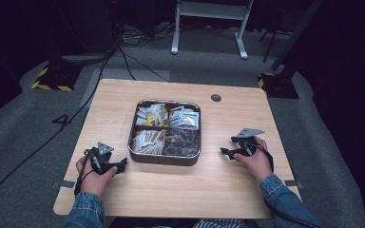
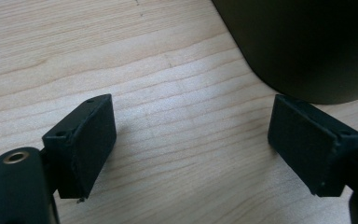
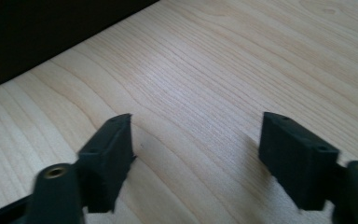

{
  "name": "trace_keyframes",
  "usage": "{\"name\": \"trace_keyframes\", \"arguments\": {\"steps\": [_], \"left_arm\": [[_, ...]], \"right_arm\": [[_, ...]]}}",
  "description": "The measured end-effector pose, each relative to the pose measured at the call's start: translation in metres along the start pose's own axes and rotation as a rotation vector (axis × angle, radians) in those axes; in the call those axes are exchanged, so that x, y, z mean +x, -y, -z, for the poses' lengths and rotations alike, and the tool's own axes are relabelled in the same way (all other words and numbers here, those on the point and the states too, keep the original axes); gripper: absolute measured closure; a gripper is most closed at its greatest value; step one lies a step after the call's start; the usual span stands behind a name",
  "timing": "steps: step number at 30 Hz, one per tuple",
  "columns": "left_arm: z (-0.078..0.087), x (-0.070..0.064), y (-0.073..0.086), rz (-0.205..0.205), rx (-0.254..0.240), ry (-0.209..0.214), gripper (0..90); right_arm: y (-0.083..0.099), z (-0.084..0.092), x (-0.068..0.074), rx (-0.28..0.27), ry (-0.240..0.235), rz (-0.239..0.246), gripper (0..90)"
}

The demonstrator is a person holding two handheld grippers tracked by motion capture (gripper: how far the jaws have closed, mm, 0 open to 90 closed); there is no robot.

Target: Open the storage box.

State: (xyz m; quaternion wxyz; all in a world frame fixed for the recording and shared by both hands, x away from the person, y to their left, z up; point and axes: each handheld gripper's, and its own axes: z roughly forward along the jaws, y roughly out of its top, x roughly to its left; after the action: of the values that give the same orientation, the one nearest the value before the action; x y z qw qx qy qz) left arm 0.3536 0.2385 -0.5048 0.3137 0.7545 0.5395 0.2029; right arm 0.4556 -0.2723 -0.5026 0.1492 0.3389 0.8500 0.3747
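With both the left gripper (image 1: 122,165) and right gripper (image 1: 225,151) resting jaws apart and empty, the metal tray (image 1: 164,158) of light, slippery packets (image 1: 148,139) looks rigid, best gripped at its rim.

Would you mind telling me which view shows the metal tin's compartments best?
The high view: the tin sits open, all four compartments visible. The left gripper view catches just its dark outer wall; the right gripper view, a dark edge.
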Motion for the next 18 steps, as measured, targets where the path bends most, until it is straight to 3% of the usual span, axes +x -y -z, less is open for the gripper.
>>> {"name": "trace_keyframes", "arguments": {"steps": [1, 4, 5, 6, 9, 11, 14, 15, 18], "left_arm": [[0.0, 0.0, 0.0, -0.001, 0.0, 0.0, 16.2], [0.0, 0.0, 0.0, 0.0, 0.001, -0.004, 16.2], [-0.001, 0.001, -0.001, -0.004, 0.002, -0.005, 16.2], [-0.001, 0.001, -0.001, -0.004, 0.002, -0.005, 16.2], [-0.001, 0.001, -0.001, -0.004, 0.002, -0.005, 16.2], [0.0, 0.001, -0.001, -0.001, 0.0, -0.004, 16.3], [0.0, 0.001, 0.0, -0.003, 0.0, -0.002, 16.3], [0.0, 0.001, 0.0, -0.003, 0.0, -0.002, 16.3], [0.0, 0.002, -0.001, -0.007, 0.004, 0.006, 15.7]], "right_arm": [[-0.002, 0.001, -0.001, 0.012, -0.011, -0.002, 34.0], [-0.007, 0.003, -0.002, 0.015, -0.029, -0.037, 35.3], [-0.017, 0.007, -0.003, -0.027, -0.053, -0.061, 35.9], [-0.021, 0.009, -0.003, -0.036, -0.054, -0.063, 35.7], [-0.032, 0.012, 0.0, -0.046, -0.058, -0.062, 35.6], [-0.052, 0.015, 0.006, -0.076, -0.088, -0.044, 36.8], [-0.062, 0.016, 0.01, -0.089, -0.107, -0.033, 36.9], [-0.074, 0.015, 0.016, -0.096, -0.121, -0.019, 37.8], [-0.09, 0.012, 0.025, -0.093, -0.139, -0.001, 38.8]]}}
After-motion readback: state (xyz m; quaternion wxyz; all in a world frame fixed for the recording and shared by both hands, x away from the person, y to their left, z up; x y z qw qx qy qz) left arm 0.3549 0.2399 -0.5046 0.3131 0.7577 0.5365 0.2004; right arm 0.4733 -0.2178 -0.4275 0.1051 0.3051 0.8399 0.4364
